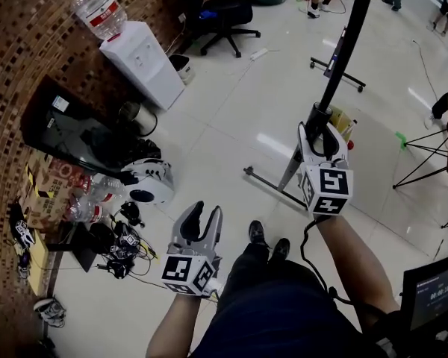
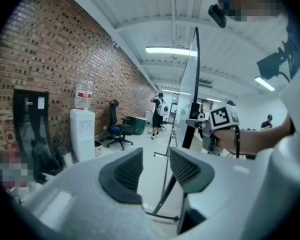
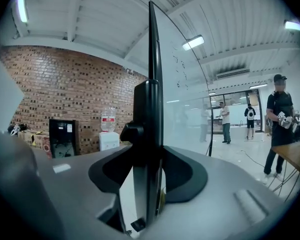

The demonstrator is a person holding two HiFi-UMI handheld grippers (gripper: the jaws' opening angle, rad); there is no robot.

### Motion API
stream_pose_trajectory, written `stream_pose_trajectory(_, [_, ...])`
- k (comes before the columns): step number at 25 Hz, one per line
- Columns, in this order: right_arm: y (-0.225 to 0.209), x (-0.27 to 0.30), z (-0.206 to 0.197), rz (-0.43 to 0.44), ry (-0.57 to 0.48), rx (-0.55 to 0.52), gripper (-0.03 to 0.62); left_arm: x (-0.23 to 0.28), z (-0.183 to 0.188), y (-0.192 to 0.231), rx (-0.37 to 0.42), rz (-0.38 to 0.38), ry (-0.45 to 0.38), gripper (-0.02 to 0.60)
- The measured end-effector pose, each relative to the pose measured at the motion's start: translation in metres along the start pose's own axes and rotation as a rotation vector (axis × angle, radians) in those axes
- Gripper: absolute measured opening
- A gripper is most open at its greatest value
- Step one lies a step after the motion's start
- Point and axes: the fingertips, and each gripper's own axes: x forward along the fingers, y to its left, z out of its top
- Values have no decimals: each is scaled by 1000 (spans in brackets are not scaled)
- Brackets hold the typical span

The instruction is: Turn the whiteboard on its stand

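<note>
The whiteboard (image 1: pixel 343 51) stands edge-on to me in the head view, a thin black frame rising from a stand with a floor foot (image 1: pixel 272 186). My right gripper (image 1: pixel 319 129) is shut on that black frame edge at about waist height. In the right gripper view the frame (image 3: pixel 149 134) fills the gap between the jaws of the right gripper (image 3: pixel 149 171), and the glossy board face (image 3: pixel 190 94) stretches away to the right. My left gripper (image 1: pixel 205 216) hangs open and holds nothing, lower left of the board. The left gripper (image 2: pixel 157 166) looks toward the whiteboard (image 2: pixel 190 84) from a distance.
Along the brick wall stand a water dispenser (image 1: pixel 142 58), an office chair (image 1: pixel 220 13), a black panel (image 1: pixel 67 133) and floor clutter with cables (image 1: pixel 119 248). A tripod (image 1: pixel 425 155) stands at right, a screen (image 1: pixel 431 293) at bottom right. People (image 3: pixel 280 119) stand in the background.
</note>
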Motion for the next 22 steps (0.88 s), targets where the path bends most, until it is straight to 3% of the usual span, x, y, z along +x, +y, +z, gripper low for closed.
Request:
stream_pose_trajectory(8, [33,-26,-1,29,4,0,160,-50,-4,34,-27,101,-25,170])
stream_pose_trajectory(16, [48,-48,1,3,21,4,155,-70,-8,46,-39,17,-40,170])
stream_pose_trajectory(22, [62,-69,7,0,6,-3,155,-92,-27,74,-64,5,-11,170])
